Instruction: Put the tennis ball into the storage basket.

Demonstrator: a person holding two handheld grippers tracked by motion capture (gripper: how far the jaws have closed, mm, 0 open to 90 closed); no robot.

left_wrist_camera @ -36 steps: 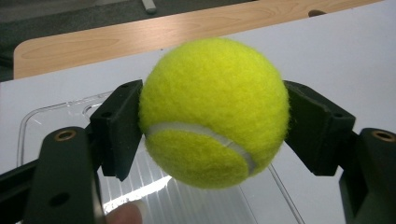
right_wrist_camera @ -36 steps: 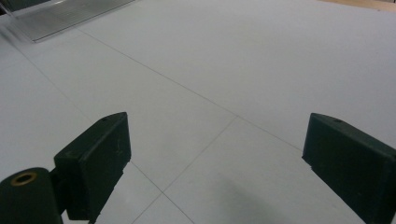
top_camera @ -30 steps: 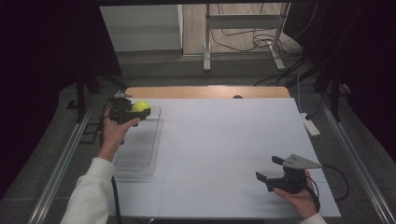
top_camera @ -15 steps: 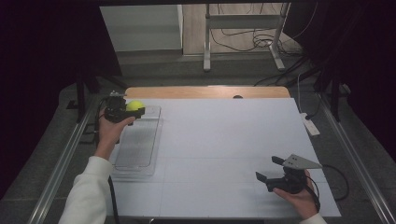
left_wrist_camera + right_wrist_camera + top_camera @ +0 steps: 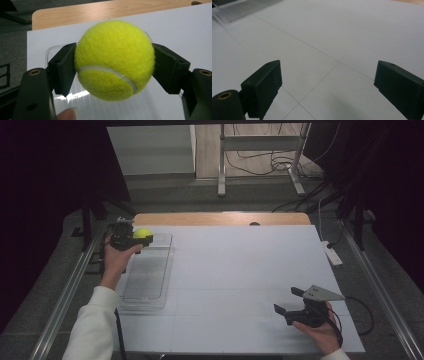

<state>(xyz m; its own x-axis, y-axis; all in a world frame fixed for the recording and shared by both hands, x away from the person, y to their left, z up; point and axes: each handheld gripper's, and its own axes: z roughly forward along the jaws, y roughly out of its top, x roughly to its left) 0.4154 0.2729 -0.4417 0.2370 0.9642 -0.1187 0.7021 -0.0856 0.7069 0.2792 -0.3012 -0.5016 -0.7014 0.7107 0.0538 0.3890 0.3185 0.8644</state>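
Observation:
A yellow tennis ball is clamped between the jaws of my left gripper, which is shut on it above the far end of a clear plastic tray at the table's left. Both black pads press the ball's sides. Near the front right corner of the white table, my right gripper stands open over the bare surface with nothing between its fingers.
The tray lies lengthwise along the left edge. A wooden strip borders the table's far side. A white power strip lies off the right edge. Metal rails run along both sides, and cables trail on the floor beyond.
My left hand has shifted slightly left and toward the far end of the tray with the ball. The right gripper has stayed where it was.

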